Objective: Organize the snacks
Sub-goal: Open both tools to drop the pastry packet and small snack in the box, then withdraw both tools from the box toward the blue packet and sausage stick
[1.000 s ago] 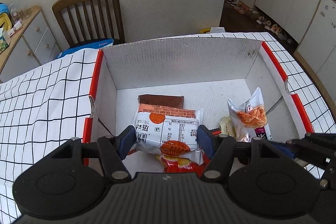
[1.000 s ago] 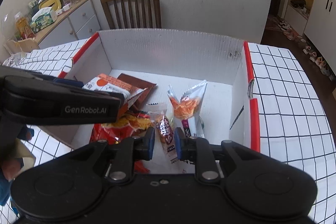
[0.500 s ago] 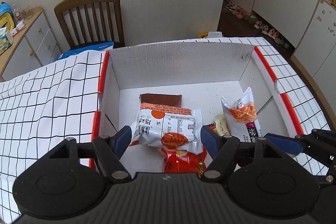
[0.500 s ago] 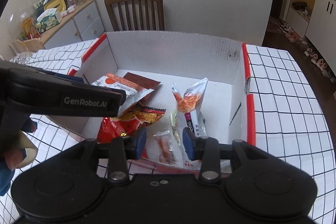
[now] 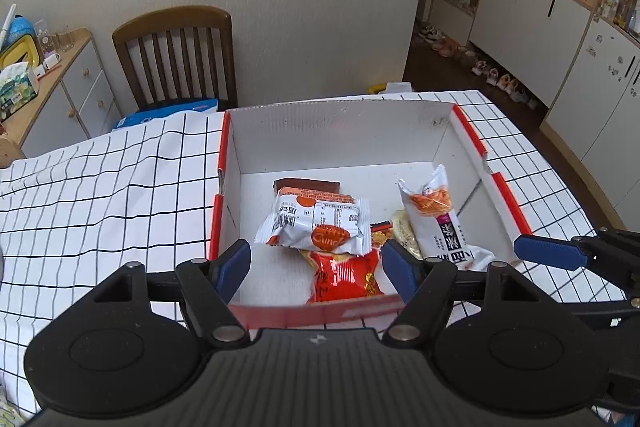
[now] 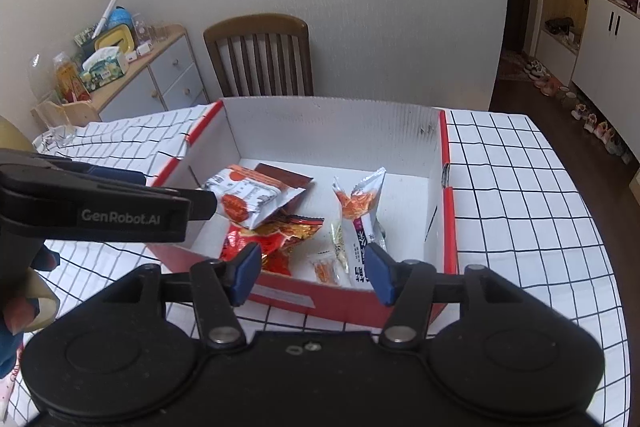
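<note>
Checked cloth covers the table under a red-edged box, a wooden chair behind. Left gripper and right gripper both hang spread wide and empty above the near wall, touching nothing. Inside lie the white biscuit pack atop a red bag, a brown bar, and a shrimp-stick pouch to the right. Judging by this, the packing looks largely done; any snacks left outside are not visible

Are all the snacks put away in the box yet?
Mostly, it seems. The box holds several snacks: a white packet on a red bag, a brown bar, and a tall pouch. Both the left hand-held gripper and the right hand-held gripper are open and empty. No snacks show on the tablecloth.
</note>
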`<state>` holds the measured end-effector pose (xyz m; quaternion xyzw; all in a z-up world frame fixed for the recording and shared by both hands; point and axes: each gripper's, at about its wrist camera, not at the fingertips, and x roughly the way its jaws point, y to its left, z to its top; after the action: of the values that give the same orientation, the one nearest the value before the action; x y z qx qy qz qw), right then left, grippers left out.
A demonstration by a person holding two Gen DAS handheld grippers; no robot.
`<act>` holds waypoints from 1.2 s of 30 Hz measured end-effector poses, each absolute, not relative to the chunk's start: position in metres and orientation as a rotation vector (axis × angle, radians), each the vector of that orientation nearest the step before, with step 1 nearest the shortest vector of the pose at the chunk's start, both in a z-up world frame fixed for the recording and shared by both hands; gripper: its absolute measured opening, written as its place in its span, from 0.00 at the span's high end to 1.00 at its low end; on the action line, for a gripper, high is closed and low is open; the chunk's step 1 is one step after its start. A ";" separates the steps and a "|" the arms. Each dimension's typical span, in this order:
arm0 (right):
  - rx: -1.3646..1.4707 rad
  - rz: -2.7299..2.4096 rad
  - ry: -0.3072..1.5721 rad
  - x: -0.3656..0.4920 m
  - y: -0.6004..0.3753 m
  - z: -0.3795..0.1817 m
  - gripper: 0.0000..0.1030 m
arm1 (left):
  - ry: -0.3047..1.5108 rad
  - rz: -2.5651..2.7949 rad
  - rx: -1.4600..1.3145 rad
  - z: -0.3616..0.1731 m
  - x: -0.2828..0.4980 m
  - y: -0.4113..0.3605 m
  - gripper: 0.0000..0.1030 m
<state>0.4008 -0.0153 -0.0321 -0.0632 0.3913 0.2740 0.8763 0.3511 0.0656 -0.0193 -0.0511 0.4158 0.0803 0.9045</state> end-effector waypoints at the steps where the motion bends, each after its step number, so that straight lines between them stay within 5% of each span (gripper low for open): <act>1: -0.128 0.573 0.812 0.398 -0.017 -0.030 0.45 | 0.853 0.164 -0.102 -0.017 0.347 0.065 0.30; 22: -0.100 0.620 0.718 0.330 -0.028 -0.001 0.35 | 0.762 0.114 -0.065 0.013 0.256 0.062 0.30; 36: -0.081 0.656 0.697 0.284 -0.031 -0.008 0.17 | 0.721 0.104 -0.098 0.010 0.192 0.078 0.23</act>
<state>0.2844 -0.0313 -0.0076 -0.0389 0.3353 0.3153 0.8869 0.1921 0.0781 0.0101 -0.0477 0.3523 0.0511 0.9333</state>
